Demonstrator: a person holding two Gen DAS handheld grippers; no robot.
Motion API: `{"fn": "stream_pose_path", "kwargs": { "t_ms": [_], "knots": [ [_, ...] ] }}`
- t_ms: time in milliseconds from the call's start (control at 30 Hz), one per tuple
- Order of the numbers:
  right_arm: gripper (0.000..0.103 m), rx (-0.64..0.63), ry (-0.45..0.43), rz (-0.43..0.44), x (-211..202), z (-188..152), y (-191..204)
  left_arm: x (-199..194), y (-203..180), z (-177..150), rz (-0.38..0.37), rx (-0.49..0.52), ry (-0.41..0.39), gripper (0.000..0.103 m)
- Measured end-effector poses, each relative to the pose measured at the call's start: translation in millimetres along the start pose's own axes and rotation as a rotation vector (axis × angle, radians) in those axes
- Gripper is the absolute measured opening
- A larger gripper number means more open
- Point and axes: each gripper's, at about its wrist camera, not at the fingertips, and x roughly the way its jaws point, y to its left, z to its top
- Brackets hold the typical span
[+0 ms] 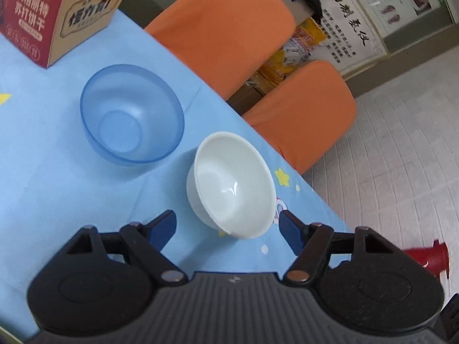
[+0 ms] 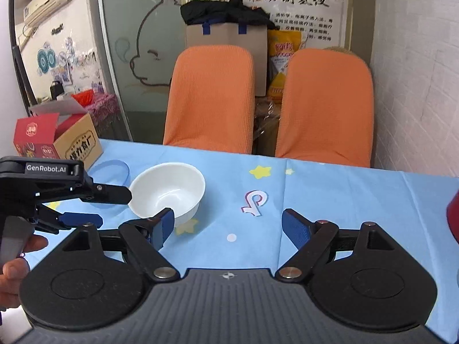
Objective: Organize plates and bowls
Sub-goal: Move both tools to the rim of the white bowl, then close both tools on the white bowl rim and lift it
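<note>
Even, bright indoor light; a small glare spot sits inside the white bowl (image 1: 232, 189). Soft shadows beneath it. Slight motion blur, and fisheye bending toward the edges.

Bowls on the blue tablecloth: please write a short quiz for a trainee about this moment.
1. True or false: the white bowl is stacked inside the translucent blue bowl.
2. Which gripper is nearest the white bowl? A) left gripper B) right gripper
3. Fill in: the cracker box stands beyond the ____ bowl.

Key: 1 false, they stand apart. 2 A, open, gripping nothing. 3 blue.
</note>
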Motion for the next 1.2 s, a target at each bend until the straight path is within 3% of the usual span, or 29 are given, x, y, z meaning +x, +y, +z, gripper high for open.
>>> {"fn": "stream_pose_path", "kwargs": {
  "t_ms": [200, 367, 500, 567, 600, 700, 733, 833, 1200],
  "knots": [
    [0.103, -0.035, 0.079, 0.095, 63.5, 12.3, 0.0, 21.3, -1.8, 6.9, 0.061, -0.082, -0.030, 0.070],
    [0.103, -0.081, 0.100, 0.152, 87.9, 18.8, 4.6, 35.5, 1.1, 10.1, 0.105, -0.098, -0.030, 0.068],
    [0.103, -0.106, 0.104, 0.177, 101.2, 24.1, 11.1, 42.0, 7.5, 10.4, 0.093, -0.113, -0.014, 0.063],
    [0.103, -0.116, 0.112, 0.182, 106.9, 23.5, 14.4, 44.2, 9.5, 12.6, 0.085, -0.110, -0.021, 0.057],
    [0.103, -0.119, 0.115, 0.185, 111.2, 22.8, 14.9, 43.9, 10.1, 12.8, 0.081, -0.104, -0.021, 0.048],
    [0.102, -0.119, 0.132, 0.194, 118.6, 19.3, 19.4, 45.2, 10.2, 11.1, 0.061, -0.072, -0.001, 0.035],
    [0.085, -0.118, 0.138, 0.203, 120.2, 18.0, 20.9, 44.6, 11.0, 10.4, 0.060, -0.062, -0.008, 0.035],
    [0.069, -0.144, 0.121, 0.207, 115.4, 16.1, 27.0, 42.6, 10.5, 9.3, 0.078, -0.021, -0.016, 0.031],
    [0.069, -0.139, 0.091, 0.160, 58.6, 8.4, 30.7, -3.4, -13.1, -21.9, 0.018, 0.097, 0.011, 0.031]
  ]
}}
